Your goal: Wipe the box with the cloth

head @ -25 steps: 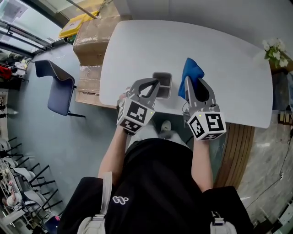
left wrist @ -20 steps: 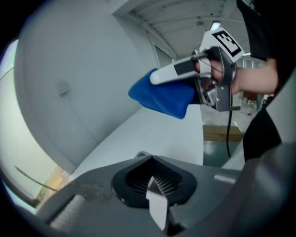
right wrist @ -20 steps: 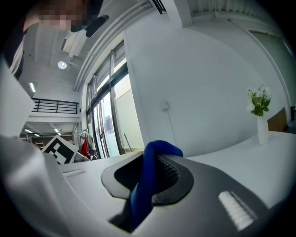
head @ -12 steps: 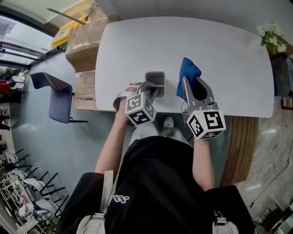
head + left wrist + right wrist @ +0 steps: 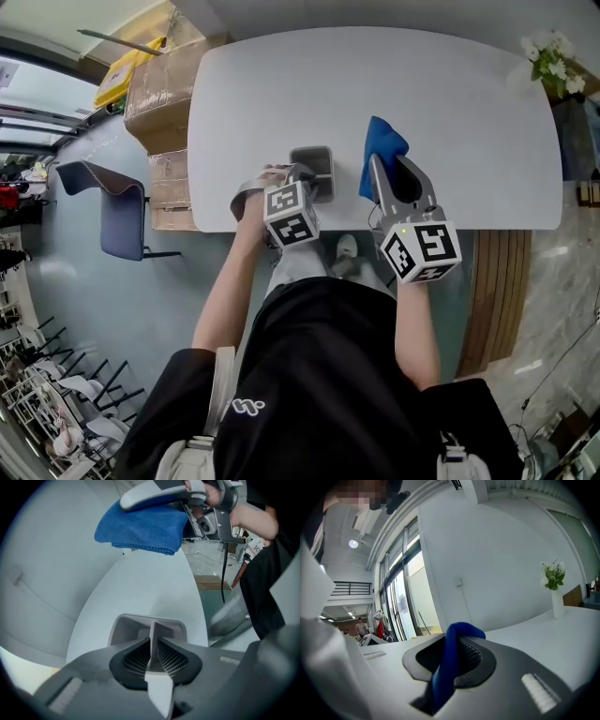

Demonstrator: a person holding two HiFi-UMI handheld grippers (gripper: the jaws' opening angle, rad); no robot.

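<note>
A small open grey box (image 5: pixel 312 165) stands near the front edge of the white table (image 5: pixel 450 112). My left gripper (image 5: pixel 303 178) is shut on a thin upright wall of the box (image 5: pixel 149 624); in the left gripper view the left gripper (image 5: pixel 151 654) has both ribbed pads pressed on that wall. To the right, my right gripper (image 5: pixel 380 165) is shut on a folded blue cloth (image 5: pixel 382 146), held just above the table beside the box. The cloth (image 5: pixel 449 667) sticks out between the jaws of the right gripper (image 5: pixel 452 663). From the left gripper view the cloth (image 5: pixel 140 527) hangs apart from the box.
Cardboard boxes (image 5: pixel 159 89) and a yellow object (image 5: pixel 117 80) sit off the table's left side, and a blue chair (image 5: pixel 103 202) stands on the floor there. A vase of flowers (image 5: pixel 546 58) stands at the table's far right corner, and the same vase (image 5: pixel 555 590) shows in the right gripper view.
My left gripper was open a second ago; it has swung in over the box and shut on its wall. The right gripper still holds the cloth in about the same place.
</note>
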